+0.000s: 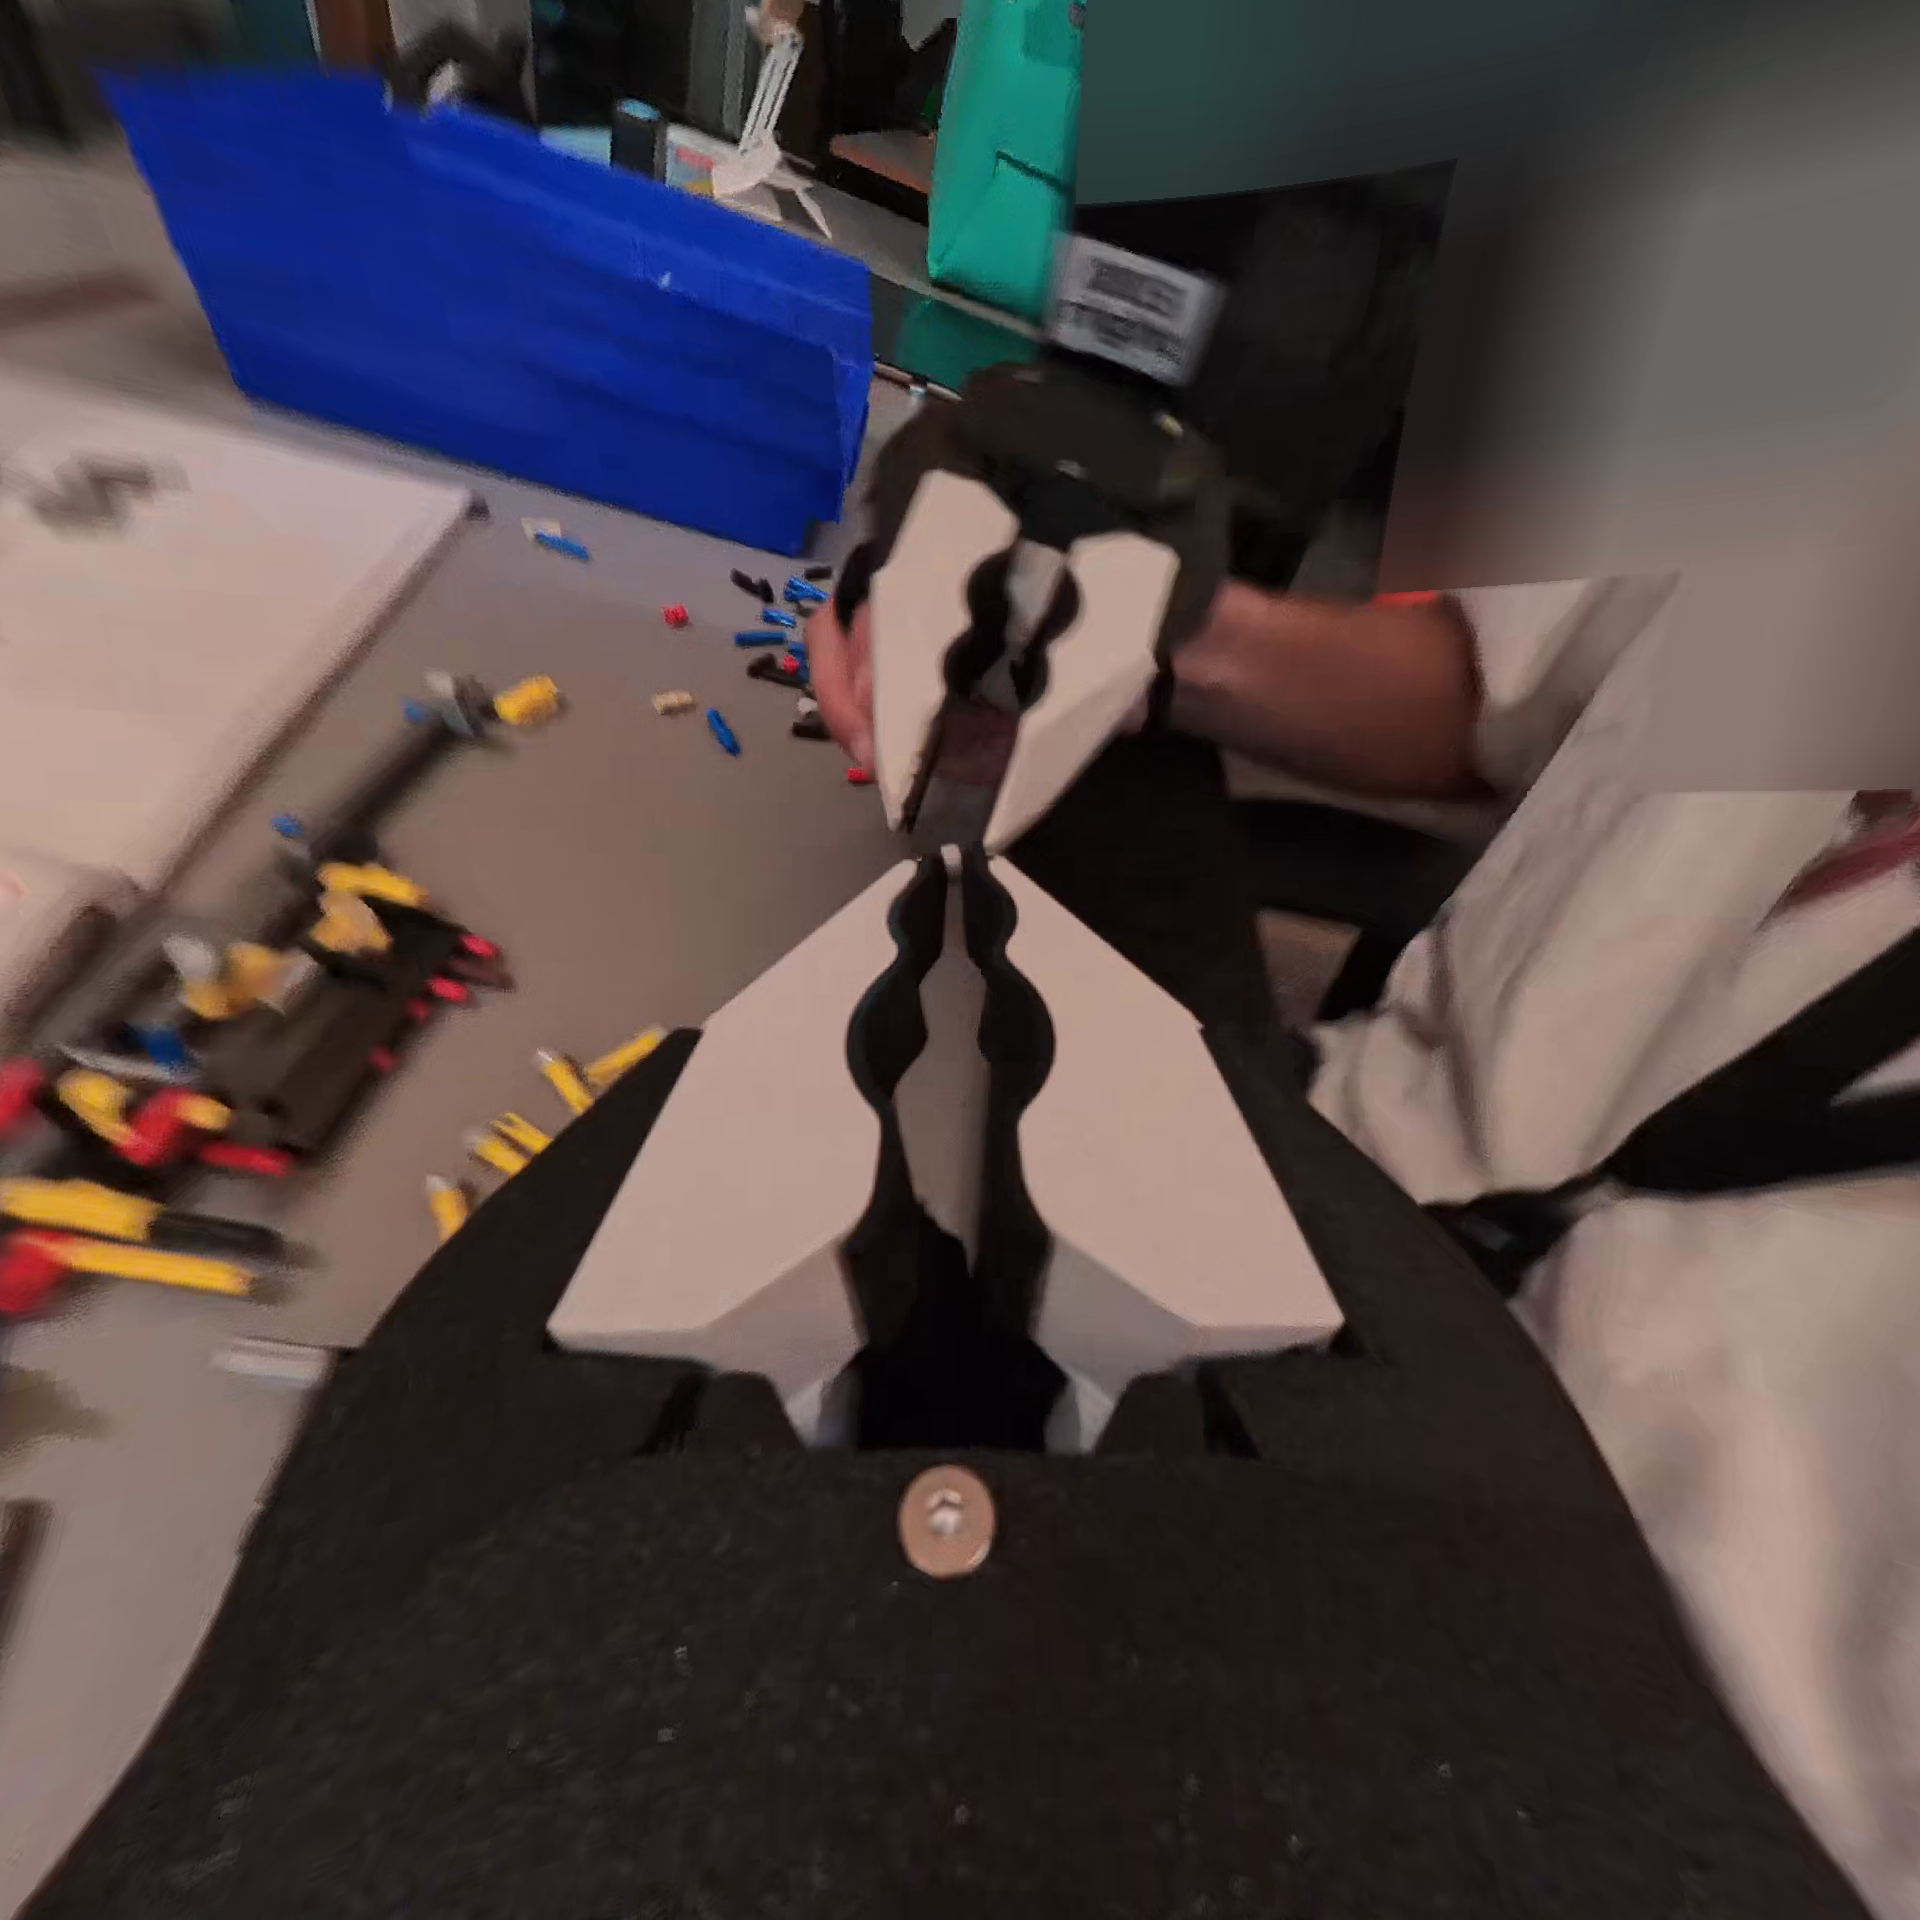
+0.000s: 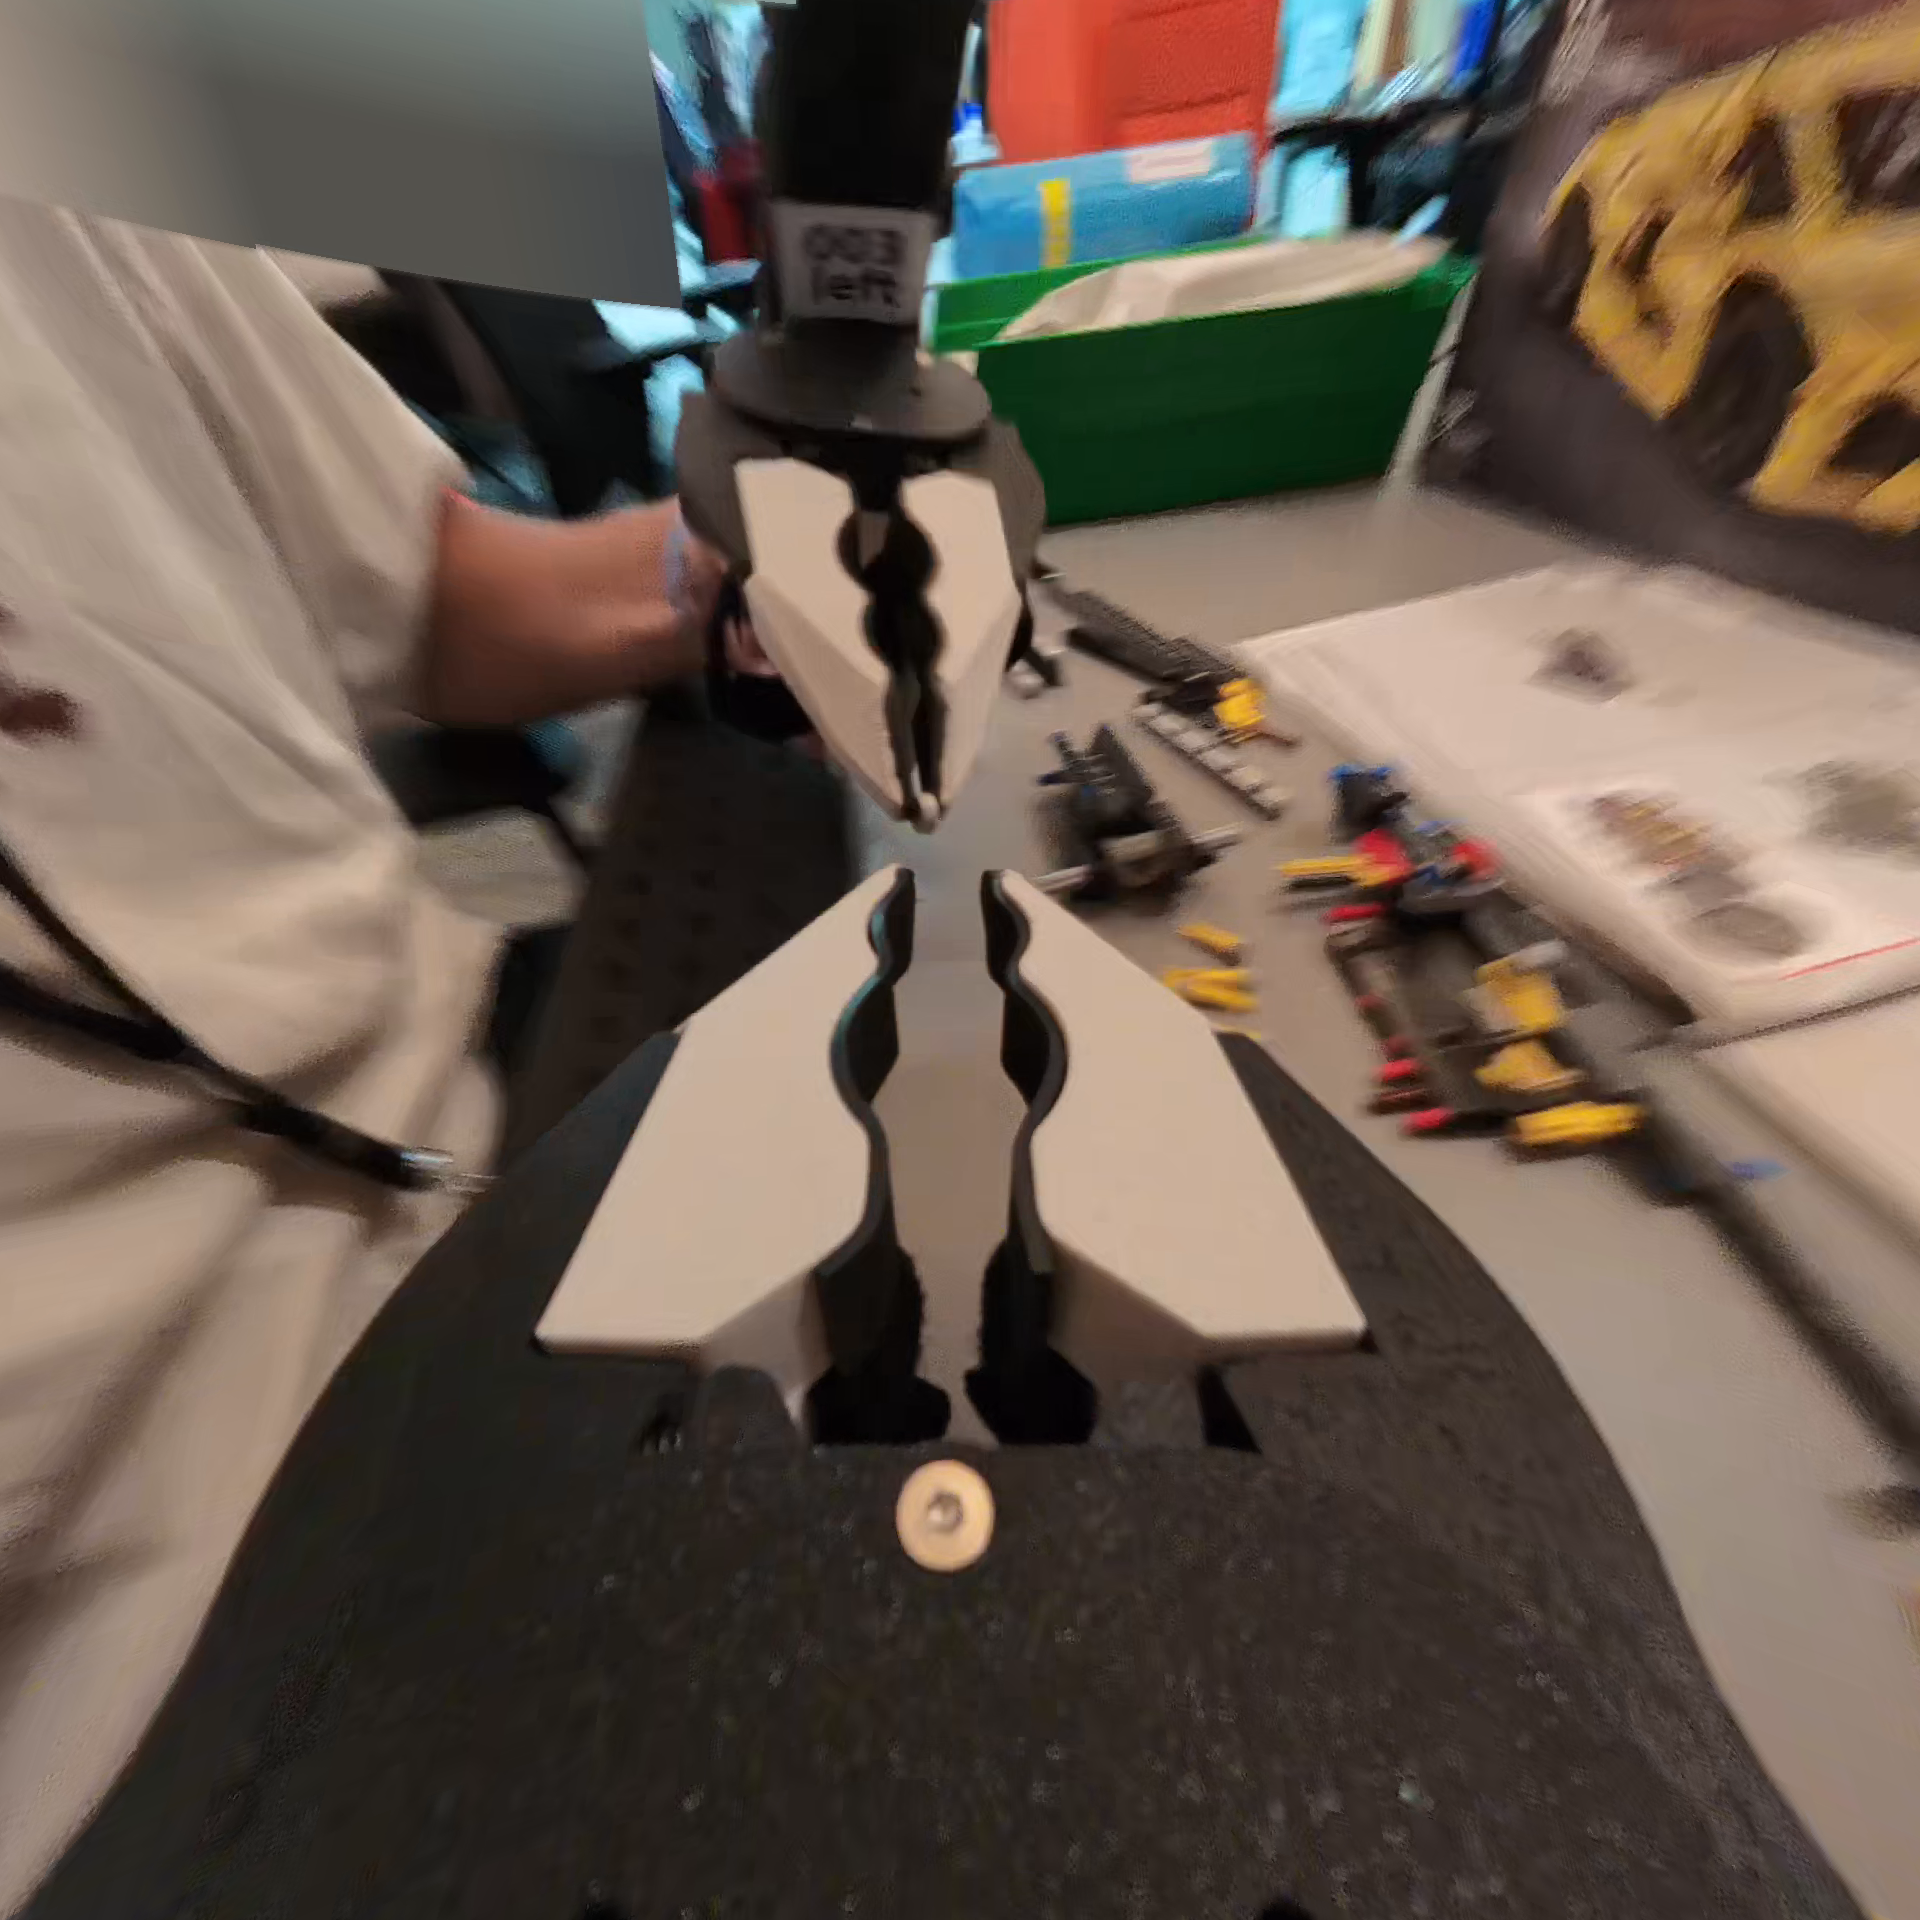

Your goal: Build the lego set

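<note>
Between left gripper (image 1: 951, 860) fingers, small grey piece (image 1: 950, 858), right gripper (image 2: 945, 881) parted.

A: Soft, even indoor light in both views; no glare, only faint shadows on the table (image 1: 623, 831).

B: Sharp?

A: No. Motion blur smears the loose pieces (image 1: 343, 987), worst toward the edges, where wide-angle distortion bends everything. The near fingers (image 2: 748, 1143) look crispest.

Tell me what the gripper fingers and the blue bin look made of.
Right gripper fingers: probably matte printed plastic, pale flat facets with dark wavy inner liners that may be rubber. Blue bin: likely corrugated plastic or cardboard, given its faint horizontal ribbing; blur leaves it open.
</note>
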The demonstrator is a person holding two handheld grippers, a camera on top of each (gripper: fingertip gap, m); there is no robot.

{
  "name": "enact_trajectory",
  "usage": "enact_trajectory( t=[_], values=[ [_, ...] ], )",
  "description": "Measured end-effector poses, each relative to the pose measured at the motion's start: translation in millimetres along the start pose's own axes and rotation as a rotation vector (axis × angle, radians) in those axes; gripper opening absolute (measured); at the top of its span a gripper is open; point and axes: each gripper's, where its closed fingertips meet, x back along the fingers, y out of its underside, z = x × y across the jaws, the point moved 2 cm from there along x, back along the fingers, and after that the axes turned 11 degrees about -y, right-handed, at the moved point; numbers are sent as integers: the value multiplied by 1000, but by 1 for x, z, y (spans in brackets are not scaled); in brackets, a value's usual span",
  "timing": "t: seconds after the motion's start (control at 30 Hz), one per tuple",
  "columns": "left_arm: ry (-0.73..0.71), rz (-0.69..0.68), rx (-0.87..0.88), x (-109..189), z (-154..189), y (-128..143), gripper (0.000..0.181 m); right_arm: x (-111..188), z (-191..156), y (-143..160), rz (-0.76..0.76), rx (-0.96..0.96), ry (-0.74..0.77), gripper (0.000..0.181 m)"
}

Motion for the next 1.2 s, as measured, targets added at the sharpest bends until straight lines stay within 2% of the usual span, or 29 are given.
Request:
enact_trajectory(
  t=[0.03, 0.1, 0.13, 0.17, 0.23, 0.37, 0.6, 0.77, 1.07, 1.2],
  values=[
    [-36, 19, -162, 3, 4, -1, 2, -1, -1, 3, 20, -153, -96, 12],
    [-152, 50, -495, 5, 5, -4, 2, -4, -11, 6, 34, -474, -359, 28],
    [-204, 46, -646, 5, 3, -3, 2, -4, -19, 2, 49, -589, -503, 27],
    [-244, 37, -778, 5, 2, -1, 2, -4, -21, 0, 60, -653, -569, 27],
    [-276, 15, -972, 3, 2, 4, 2, -7, -18, 4, 30, -643, -550, 25],
    [-255, -31, -1143, 0, 5, 15, 2, -12, -14, 8, -38, -615, -521, 24],
    [-225, -66, -1283, -5, 10, 25, 2, -18, -10, 17, -147, -499, -455, 19],
    [-226, -49, -1278, -7, 12, 24, 2, -20, -11, 18, -163, -467, -453, 8],
    [-221, -74, -1291, -9, 11, 29, 2, -20, -10, 22, -207, -426, -421, 7],
    [-250, -90, -1238, -9, 9, 30, 2, -20, -8, 23, -217, -403, -400, 7]
  ],
)
